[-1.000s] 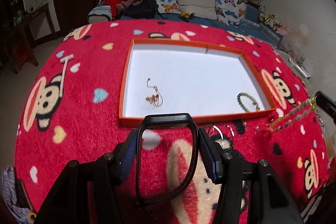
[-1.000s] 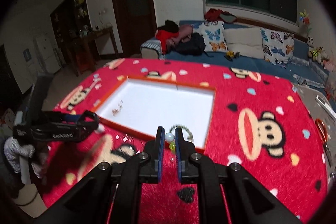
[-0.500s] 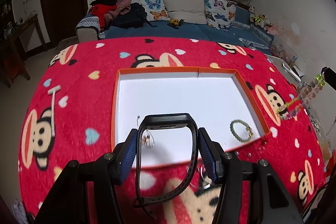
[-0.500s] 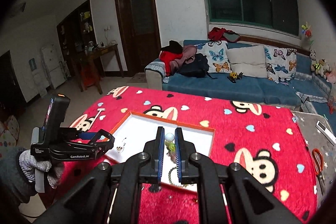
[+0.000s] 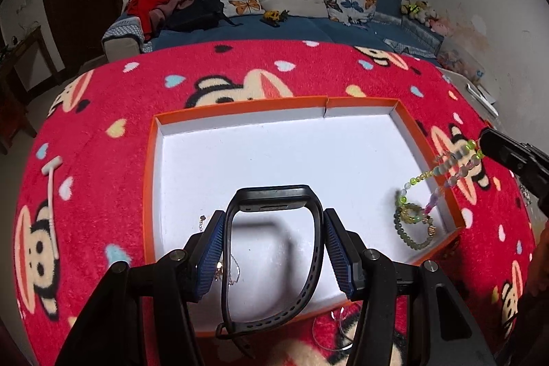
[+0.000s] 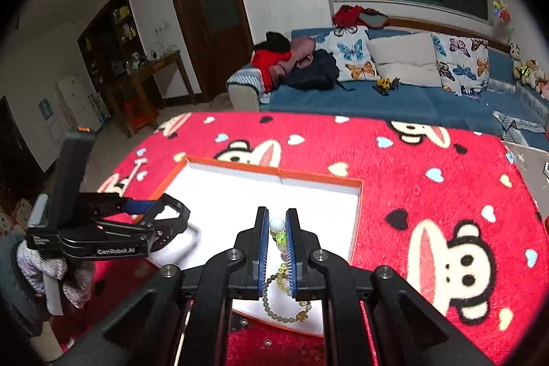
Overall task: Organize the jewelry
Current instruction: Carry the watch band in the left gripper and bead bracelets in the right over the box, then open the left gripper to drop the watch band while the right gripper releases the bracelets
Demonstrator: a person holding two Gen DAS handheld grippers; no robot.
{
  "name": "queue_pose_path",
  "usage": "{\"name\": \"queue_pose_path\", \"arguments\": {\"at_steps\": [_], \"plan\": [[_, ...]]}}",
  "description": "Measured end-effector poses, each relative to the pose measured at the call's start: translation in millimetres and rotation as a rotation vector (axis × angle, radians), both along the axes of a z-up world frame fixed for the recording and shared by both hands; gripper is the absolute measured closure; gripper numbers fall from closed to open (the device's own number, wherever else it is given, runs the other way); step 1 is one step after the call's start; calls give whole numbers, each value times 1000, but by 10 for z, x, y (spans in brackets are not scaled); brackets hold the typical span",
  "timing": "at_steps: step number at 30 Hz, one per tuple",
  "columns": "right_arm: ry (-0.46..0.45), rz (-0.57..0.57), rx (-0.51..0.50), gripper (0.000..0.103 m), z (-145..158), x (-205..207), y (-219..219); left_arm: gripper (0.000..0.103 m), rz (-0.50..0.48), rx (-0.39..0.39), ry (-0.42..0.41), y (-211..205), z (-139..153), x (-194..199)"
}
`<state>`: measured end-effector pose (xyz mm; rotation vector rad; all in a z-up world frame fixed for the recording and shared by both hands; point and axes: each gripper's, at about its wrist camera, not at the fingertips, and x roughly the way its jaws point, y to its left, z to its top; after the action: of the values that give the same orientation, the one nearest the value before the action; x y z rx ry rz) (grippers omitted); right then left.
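My left gripper is shut on a black watch, its strap looped between the blue pads, low over the near part of the white tray with the orange rim. A thin gold chain lies in the tray by the left finger. My right gripper is shut on a string of green and pale beads. In the left wrist view that bead string hangs from the right gripper down onto a green bead bracelet in the tray's right near corner.
The tray rests on a red cartoon-monkey blanket covering the table. A clear hoop and small loose beads lie on the blanket by the tray's near rim. A blue sofa with cushions stands behind the table. A gloved hand holds the left gripper.
Both grippers have come forward over the tray. The watch now hangs above the tray floor, and the bead string has swung in from the blanket to above the green bracelet.
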<state>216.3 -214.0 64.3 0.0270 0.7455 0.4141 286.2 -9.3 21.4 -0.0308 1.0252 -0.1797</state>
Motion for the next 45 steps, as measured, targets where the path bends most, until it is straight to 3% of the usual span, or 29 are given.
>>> {"name": "queue_pose_path", "arguments": {"at_steps": [9, 20, 36, 45], "plan": [[55, -32, -98, 91, -316, 145, 59, 44, -12, 19, 40, -28, -227, 181], [121, -30, -125, 91, -548, 151, 90, 41, -30, 3, 71, -53, -346, 346], [142, -22, -113, 91, -572, 123, 88, 38, -39, 6, 71, -68, -335, 336], [123, -29, -107, 91, -405, 28, 27, 38, -32, 8, 36, -44, -150, 249]]}}
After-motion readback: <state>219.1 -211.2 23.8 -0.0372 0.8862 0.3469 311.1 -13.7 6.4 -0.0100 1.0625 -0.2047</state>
